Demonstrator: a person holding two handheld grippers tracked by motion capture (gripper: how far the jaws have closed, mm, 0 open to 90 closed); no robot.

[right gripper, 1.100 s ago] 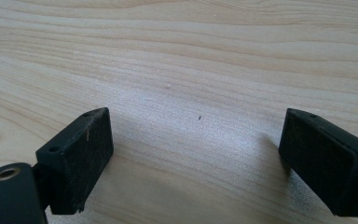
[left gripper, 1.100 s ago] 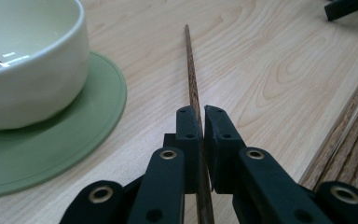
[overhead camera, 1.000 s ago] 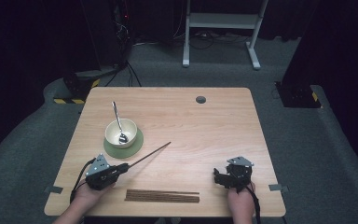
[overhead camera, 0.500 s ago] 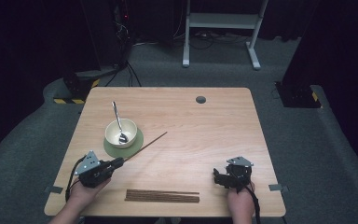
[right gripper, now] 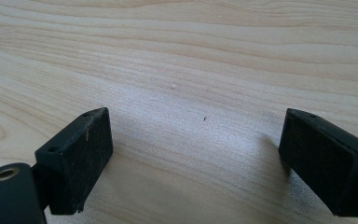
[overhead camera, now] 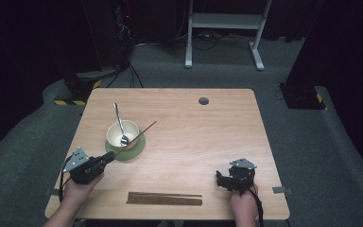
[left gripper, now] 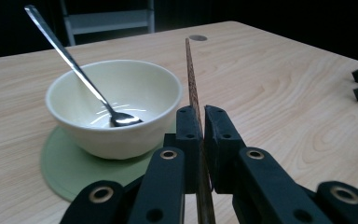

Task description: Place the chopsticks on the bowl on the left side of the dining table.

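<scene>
My left gripper (overhead camera: pixel 108 159) is shut on one dark wooden chopstick (overhead camera: pixel 139 135), which slants up and right past the rim of a cream bowl (overhead camera: pixel 127 130). In the left gripper view the chopstick (left gripper: pixel 191 79) runs out between the closed jaws, with my left gripper (left gripper: pixel 203 114) just right of the bowl (left gripper: pixel 121 121). A metal spoon (left gripper: pixel 70 63) leans in the bowl, which stands on a green coaster (left gripper: pixel 70 170). My right gripper (overhead camera: pixel 219 178) rests open on the table at the front right. The right gripper view has my right gripper (right gripper: pixel 196 140) holding nothing over bare wood.
A row of several dark chopsticks (overhead camera: pixel 164 198) lies along the front edge of the wooden table (overhead camera: pixel 208 137). A round cable hole (overhead camera: pixel 203 100) sits near the back edge. Dark floor, cables and a white stand (overhead camera: pixel 224 23) lie beyond.
My left gripper has moved left and a little away from the person, carrying the chopstick up beside the bowl. The right gripper has stayed put.
</scene>
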